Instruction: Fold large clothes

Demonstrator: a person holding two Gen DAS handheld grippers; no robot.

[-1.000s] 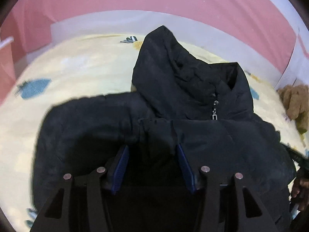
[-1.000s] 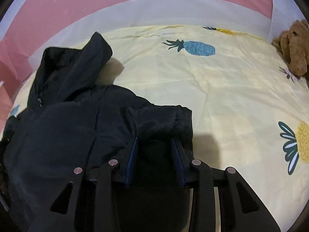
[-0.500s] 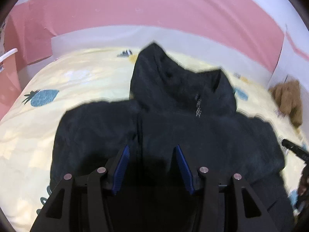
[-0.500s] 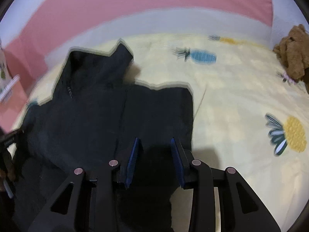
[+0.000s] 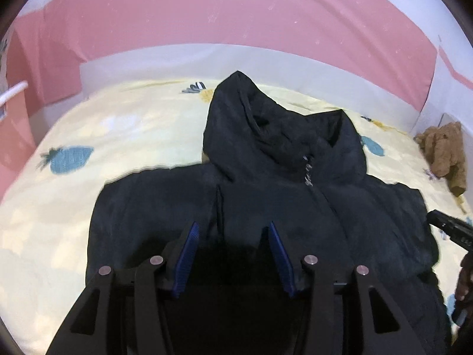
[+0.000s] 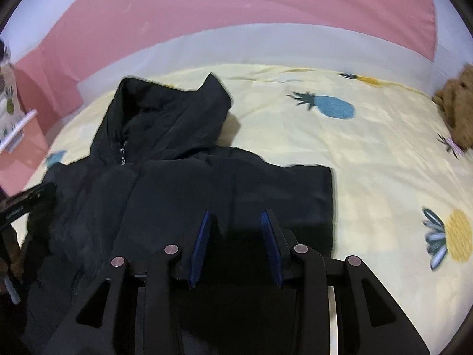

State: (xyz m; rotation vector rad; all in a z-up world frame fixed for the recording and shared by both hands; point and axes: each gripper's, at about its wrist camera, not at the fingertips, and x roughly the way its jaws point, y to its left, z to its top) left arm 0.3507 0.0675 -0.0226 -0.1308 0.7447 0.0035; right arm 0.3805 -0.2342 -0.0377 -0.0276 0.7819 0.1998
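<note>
A black hooded puffer jacket (image 5: 295, 207) lies front-up on the yellow bed sheet (image 5: 118, 124), zipped, with its hood (image 5: 251, 124) pointing to the far wall. My left gripper (image 5: 232, 227) has its blue pads closed on the jacket's dark fabric at the near left side. In the right wrist view the jacket (image 6: 177, 183) runs into my right gripper (image 6: 235, 216), whose pads are shut on the flat sleeve part near the right edge. The fabric behind the pads is lost in shadow. Each gripper shows in the other's view, the right gripper (image 5: 449, 230) and the left gripper (image 6: 26, 204).
A brown plush toy (image 5: 446, 151) lies at the bed's right edge, the same plush toy (image 6: 458, 103) at far right. A pink and white padded wall (image 5: 236, 29) surrounds the bed. A pink box (image 6: 17, 148) stands at the left. Bare sheet (image 6: 369, 162) spreads right of the jacket.
Both grippers have risen and drawn back with the fabric, so more of the jacket and wall shows. The bunched cuff at the right gripper has flattened into a smooth panel.
</note>
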